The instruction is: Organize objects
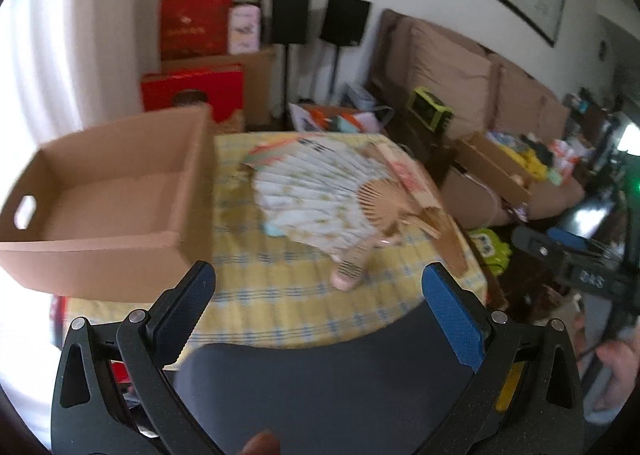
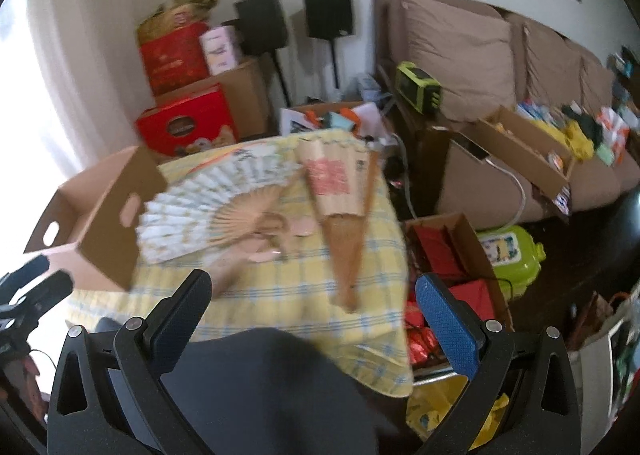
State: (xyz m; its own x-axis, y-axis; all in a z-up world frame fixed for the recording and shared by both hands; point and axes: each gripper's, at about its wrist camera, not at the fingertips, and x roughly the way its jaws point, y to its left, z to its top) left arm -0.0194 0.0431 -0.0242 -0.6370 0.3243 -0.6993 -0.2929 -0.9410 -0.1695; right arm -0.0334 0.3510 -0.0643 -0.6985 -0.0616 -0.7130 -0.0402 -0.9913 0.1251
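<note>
An open white folding fan [image 1: 316,191] lies spread on the yellow checked tablecloth [image 1: 280,295]; it also shows in the right wrist view [image 2: 208,207]. A tan half-folded fan [image 2: 340,207] lies to its right [image 1: 424,195]. A small pink object [image 1: 352,263] rests by the fans' pivots. An empty cardboard box [image 1: 100,199] with handle cutouts stands at the left [image 2: 96,215]. My left gripper [image 1: 320,295] is open and empty above the near table edge. My right gripper [image 2: 316,303] is open and empty, near the tan fan's tip.
A dark cloth [image 1: 320,375] lies under both grippers. A brown sofa [image 2: 500,75] holding a cluttered box stands right. Red gift boxes [image 2: 188,127], speakers [image 2: 328,11] and floor boxes [image 2: 452,255] surround the table. The left gripper shows at the right wrist view's left edge [image 2: 32,291].
</note>
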